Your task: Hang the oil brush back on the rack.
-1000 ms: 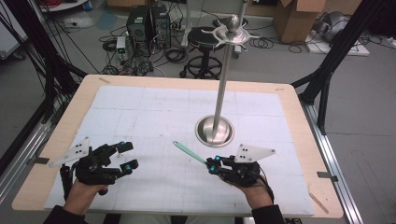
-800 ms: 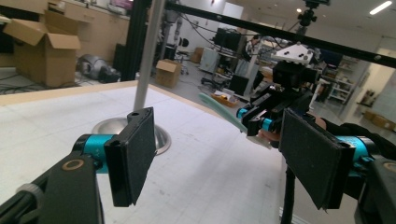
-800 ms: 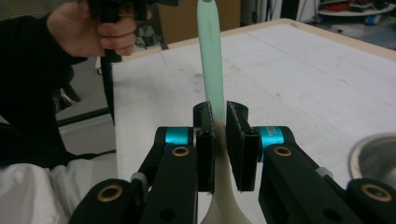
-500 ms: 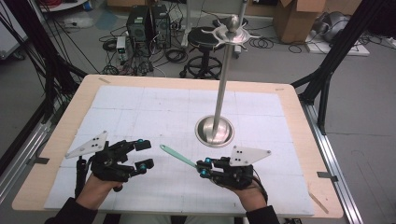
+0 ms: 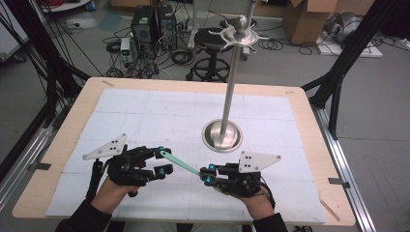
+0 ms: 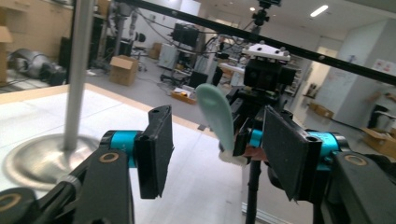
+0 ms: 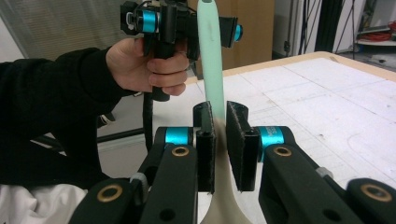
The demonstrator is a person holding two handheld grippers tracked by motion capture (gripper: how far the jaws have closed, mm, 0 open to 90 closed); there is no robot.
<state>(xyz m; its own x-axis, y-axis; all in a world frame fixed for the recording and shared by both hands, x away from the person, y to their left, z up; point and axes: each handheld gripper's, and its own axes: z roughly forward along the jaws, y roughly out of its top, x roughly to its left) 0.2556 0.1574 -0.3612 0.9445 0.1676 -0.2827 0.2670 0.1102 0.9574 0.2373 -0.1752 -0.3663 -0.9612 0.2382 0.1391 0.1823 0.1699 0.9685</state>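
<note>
Right gripper (image 5: 209, 175) pinches the mint-green spoon (image 5: 180, 162) by one end, its jaws tight on the handle, holding it above the mat (image 5: 270, 116) and pointing it across at the left gripper (image 5: 163, 158). Left jaws have just been closing, the spoon's far tip between them, pads clear of it.

spatula (image 7: 211, 65) base cut off below, stand (image 6: 77, 70) top cropped

Black grippers, teal knuckles, grey triangular plates, black sleeves (image 5: 82, 220)
</note>
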